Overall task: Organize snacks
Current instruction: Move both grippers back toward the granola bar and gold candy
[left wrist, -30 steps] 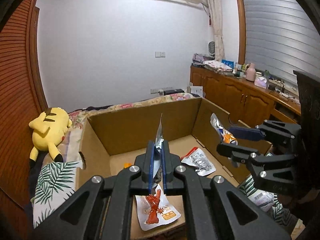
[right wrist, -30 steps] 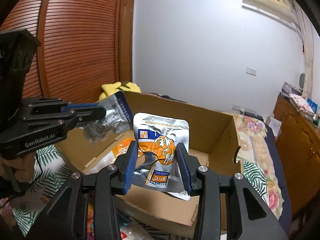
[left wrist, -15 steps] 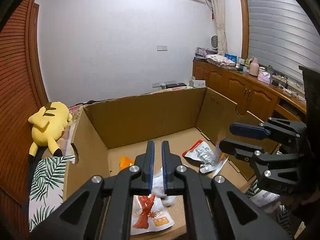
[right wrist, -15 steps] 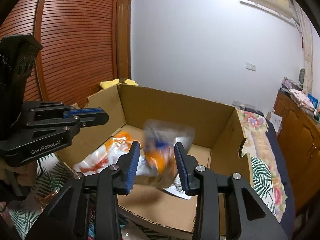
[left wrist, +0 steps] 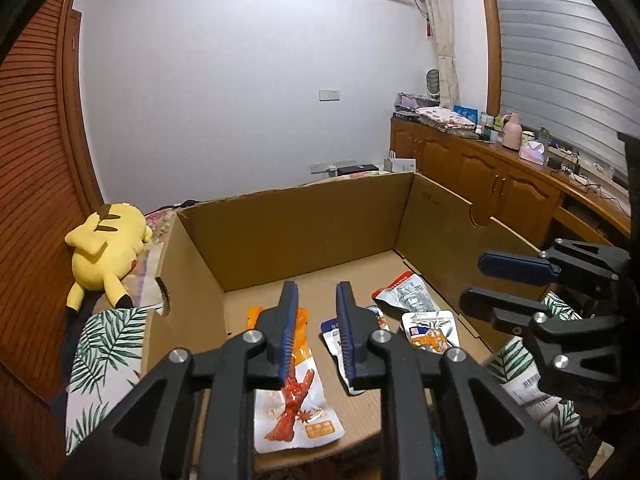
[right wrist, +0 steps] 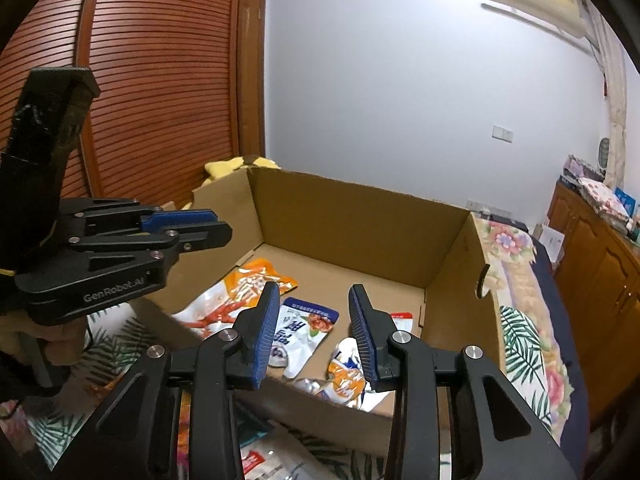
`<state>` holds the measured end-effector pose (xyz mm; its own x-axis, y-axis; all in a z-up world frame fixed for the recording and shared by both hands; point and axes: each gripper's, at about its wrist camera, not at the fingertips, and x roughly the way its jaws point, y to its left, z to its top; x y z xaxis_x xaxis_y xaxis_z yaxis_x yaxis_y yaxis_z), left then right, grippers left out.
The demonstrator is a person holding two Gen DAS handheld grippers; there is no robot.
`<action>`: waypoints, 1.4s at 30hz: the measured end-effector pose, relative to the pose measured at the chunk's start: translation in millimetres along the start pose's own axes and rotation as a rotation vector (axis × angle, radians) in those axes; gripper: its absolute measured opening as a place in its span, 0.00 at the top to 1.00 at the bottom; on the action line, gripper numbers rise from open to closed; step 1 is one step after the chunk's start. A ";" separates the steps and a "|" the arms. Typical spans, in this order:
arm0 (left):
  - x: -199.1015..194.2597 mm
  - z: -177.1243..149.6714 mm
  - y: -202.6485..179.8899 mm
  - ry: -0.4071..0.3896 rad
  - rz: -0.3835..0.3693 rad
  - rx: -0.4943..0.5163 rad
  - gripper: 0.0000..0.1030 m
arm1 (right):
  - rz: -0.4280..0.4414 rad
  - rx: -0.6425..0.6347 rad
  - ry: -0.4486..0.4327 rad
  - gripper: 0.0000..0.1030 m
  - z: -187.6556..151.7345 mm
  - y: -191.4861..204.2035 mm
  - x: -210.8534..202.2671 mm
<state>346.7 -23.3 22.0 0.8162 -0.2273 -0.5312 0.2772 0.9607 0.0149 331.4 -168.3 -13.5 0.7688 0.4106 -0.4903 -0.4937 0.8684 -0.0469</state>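
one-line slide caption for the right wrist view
Right gripper, empty, hovers over cardboard box holding four snack packets.

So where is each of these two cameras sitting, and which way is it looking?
Left wrist view: sits on the left gripper, looking down along its open blue-padded fingers into the brown cardboard box; the right gripper shows at the right edge.
Right wrist view: sits on the right gripper, also open, facing the same box from its other side; the left gripper and a hand show at left.
Shared: the box and the orange-and-white snack packet.
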 end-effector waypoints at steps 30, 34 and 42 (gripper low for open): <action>-96.9 -91.4 -0.4 0.107 -0.009 0.009 0.63 | -0.035 0.152 0.074 0.53 -71.9 37.2 -85.4; -92.8 -105.2 -0.5 0.144 -0.009 0.012 0.63 | -0.041 0.180 0.104 0.49 -86.7 37.1 -81.1; -85.1 -124.3 -1.5 0.204 -0.013 0.017 0.63 | -0.016 0.237 0.180 0.46 -112.2 41.4 -67.5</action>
<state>213.8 14.4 -38.1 0.6936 -0.2007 -0.6918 0.2965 0.9548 0.0203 213.4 -191.3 -80.0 0.6809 0.3589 -0.6384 -0.3572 0.9237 0.1382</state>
